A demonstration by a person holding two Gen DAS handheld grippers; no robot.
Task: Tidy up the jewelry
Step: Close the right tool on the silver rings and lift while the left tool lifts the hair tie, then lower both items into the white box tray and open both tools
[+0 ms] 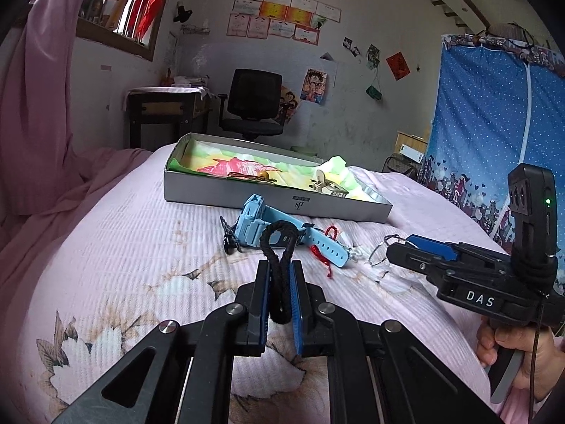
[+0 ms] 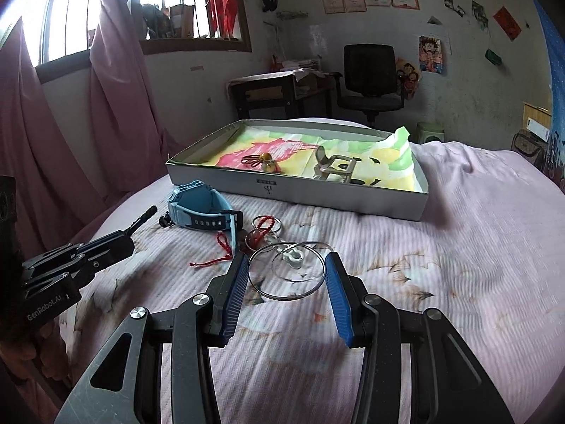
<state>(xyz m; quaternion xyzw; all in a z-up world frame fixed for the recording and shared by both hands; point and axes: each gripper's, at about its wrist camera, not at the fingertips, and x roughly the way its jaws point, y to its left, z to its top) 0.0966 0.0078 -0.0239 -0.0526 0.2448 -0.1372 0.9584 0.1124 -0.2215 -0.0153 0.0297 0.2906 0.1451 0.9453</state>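
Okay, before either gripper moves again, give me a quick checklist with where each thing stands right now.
1. Left gripper shut on the black hair tie: ok.
2. Right gripper open around the wire hoop: ok, fingers on either side.
3. Hoop free of other items: not ok, a white clip lies inside it.
4. Box has room: ok, only a beaded cord and a claw clip are inside.
5. Blue watch clear of the hoop: ok, though the red cord lies against the watch.
6. Whether the hoop is lifted yet: cannot tell.
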